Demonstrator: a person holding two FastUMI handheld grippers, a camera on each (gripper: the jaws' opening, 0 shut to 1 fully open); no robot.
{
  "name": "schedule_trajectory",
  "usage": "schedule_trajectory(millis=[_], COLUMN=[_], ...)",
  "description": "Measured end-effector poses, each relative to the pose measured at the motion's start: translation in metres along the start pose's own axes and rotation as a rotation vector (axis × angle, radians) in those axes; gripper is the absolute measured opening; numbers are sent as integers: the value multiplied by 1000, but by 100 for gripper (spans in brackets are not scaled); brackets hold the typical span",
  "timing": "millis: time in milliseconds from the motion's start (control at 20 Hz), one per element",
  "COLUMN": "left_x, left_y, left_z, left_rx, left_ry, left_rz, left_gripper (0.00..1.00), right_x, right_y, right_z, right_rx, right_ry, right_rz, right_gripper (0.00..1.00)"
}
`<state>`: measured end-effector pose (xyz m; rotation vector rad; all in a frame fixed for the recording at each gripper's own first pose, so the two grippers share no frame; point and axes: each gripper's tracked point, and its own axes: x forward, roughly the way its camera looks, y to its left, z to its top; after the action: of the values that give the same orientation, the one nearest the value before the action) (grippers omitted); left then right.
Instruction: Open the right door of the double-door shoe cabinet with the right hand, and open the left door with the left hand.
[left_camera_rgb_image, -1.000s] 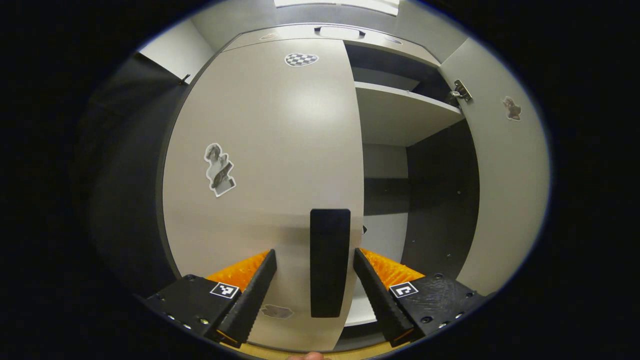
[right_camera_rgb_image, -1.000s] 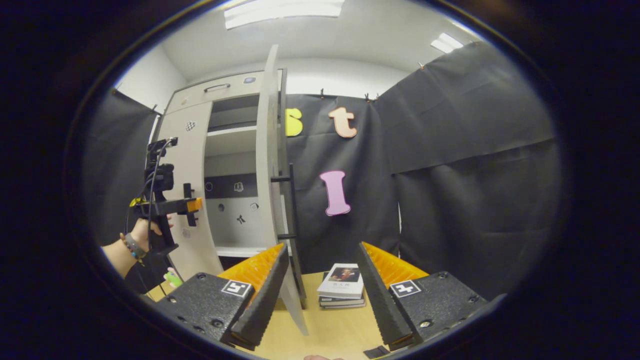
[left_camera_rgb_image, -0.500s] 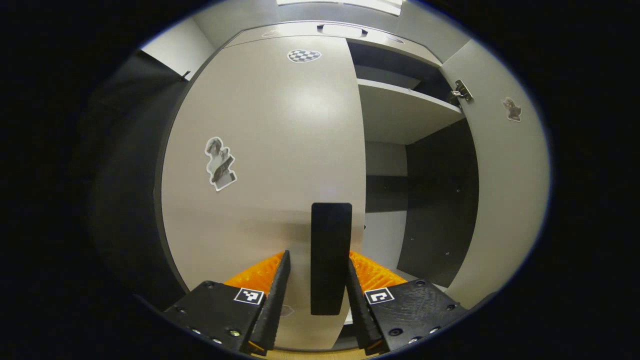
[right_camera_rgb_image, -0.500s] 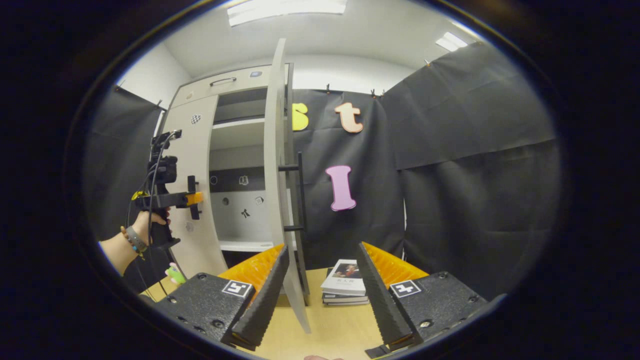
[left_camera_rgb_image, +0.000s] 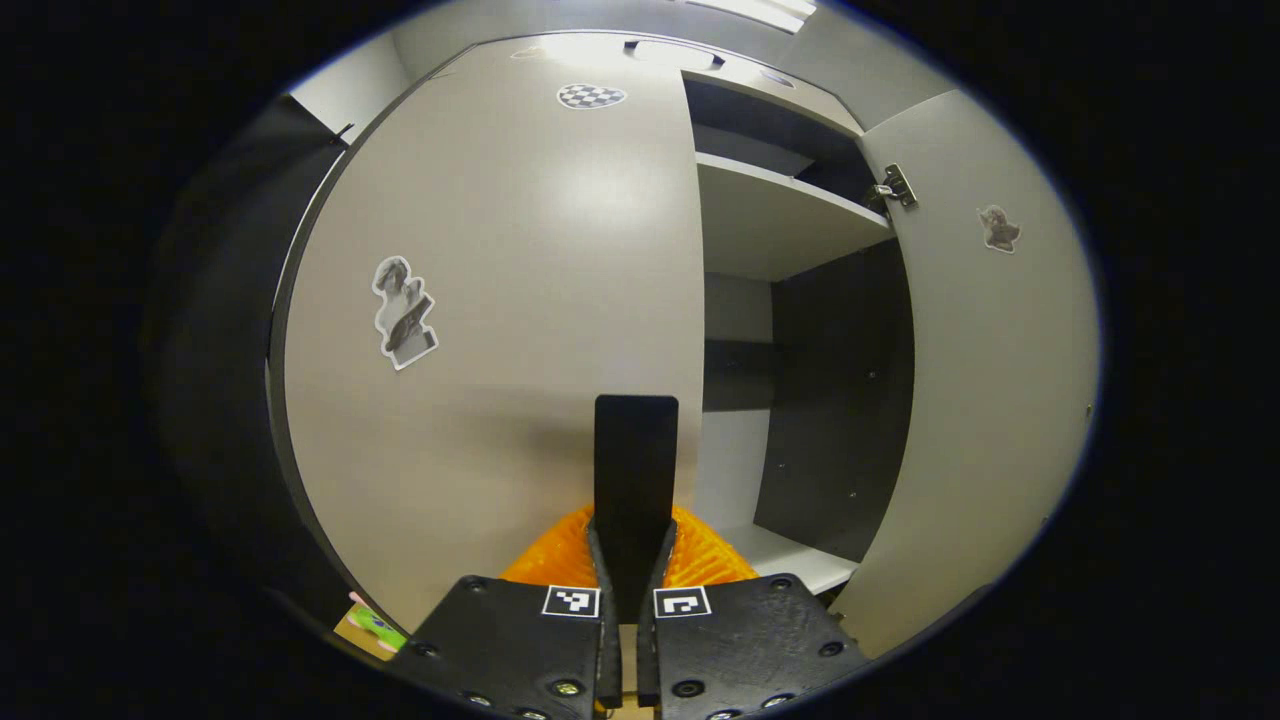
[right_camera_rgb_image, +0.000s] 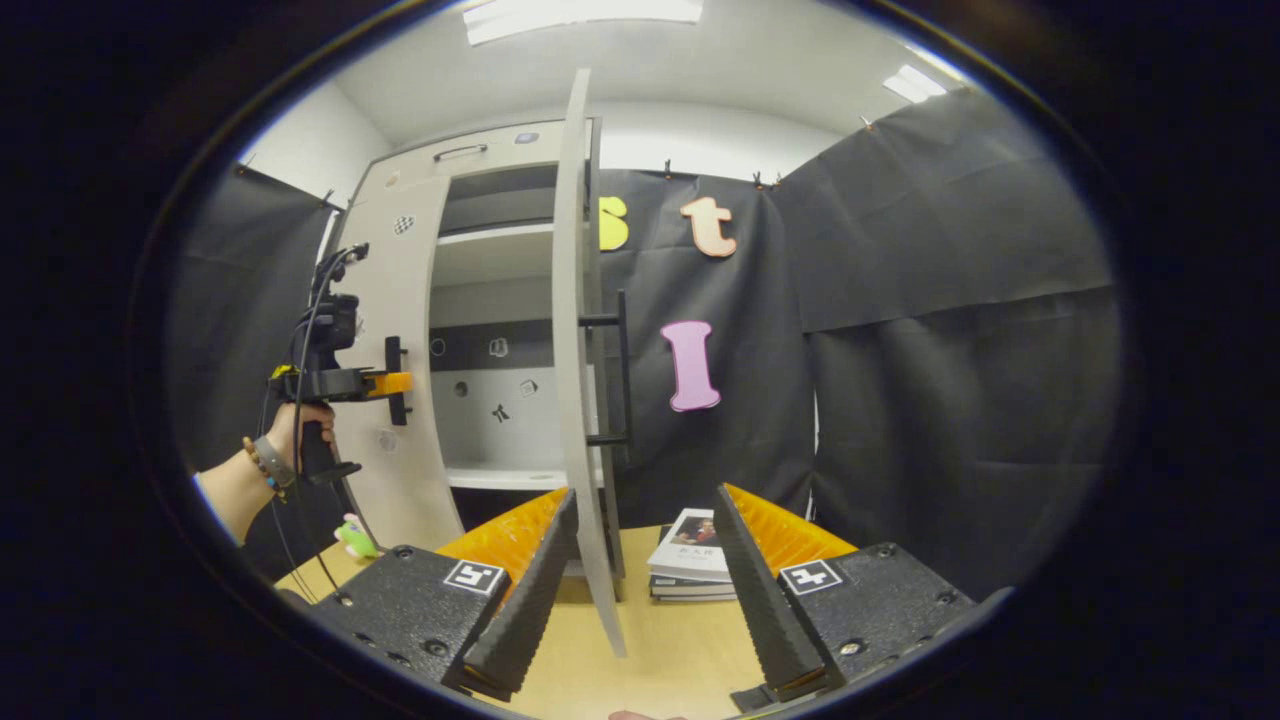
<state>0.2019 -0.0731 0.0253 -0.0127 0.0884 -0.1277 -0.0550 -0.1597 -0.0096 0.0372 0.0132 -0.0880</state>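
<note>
In the left gripper view the pale left door (left_camera_rgb_image: 500, 300) of the shoe cabinet stands closed, with its dark bar handle (left_camera_rgb_image: 635, 470) upright near the door's right edge. My left gripper (left_camera_rgb_image: 628, 560) is shut on that handle, both fingers pressing its lower part. The right door (left_camera_rgb_image: 990, 380) is swung wide open, showing shelves (left_camera_rgb_image: 780, 210) inside. In the right gripper view the open right door (right_camera_rgb_image: 578, 330) is seen edge-on with its handle (right_camera_rgb_image: 622, 370) facing right. My right gripper (right_camera_rgb_image: 645, 570) is open and holds nothing, back from the door. The left gripper (right_camera_rgb_image: 385, 385) sits at the left door's handle, held by a hand.
A stack of books (right_camera_rgb_image: 690, 555) lies on the wooden table (right_camera_rgb_image: 670, 660) to the right of the open door. A small green toy (right_camera_rgb_image: 352, 538) rests by the cabinet's left foot. Black cloth walls surround the cabinet.
My left gripper closed from wide open onto the left door's handle. My right gripper drew back slightly from the open right door and stayed open.
</note>
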Motion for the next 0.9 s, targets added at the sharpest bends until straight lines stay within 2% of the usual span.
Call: schedule_trajectory(millis=[350, 500, 900], left_x=[-46, -64, -112], left_y=[8, 15, 51], left_z=[4, 3, 9], left_rx=[65, 63, 53], left_ry=[1, 21, -21], left_rz=[-14, -11, 59], left_gripper=[5, 5, 5], right_x=[-9, -10, -5], right_y=[11, 17, 39], right_z=[-2, 3, 5], right_rx=[-42, -50, -41], right_ry=[-7, -23, -50], right_rz=[9, 16, 40], right_gripper=[86, 86, 86])
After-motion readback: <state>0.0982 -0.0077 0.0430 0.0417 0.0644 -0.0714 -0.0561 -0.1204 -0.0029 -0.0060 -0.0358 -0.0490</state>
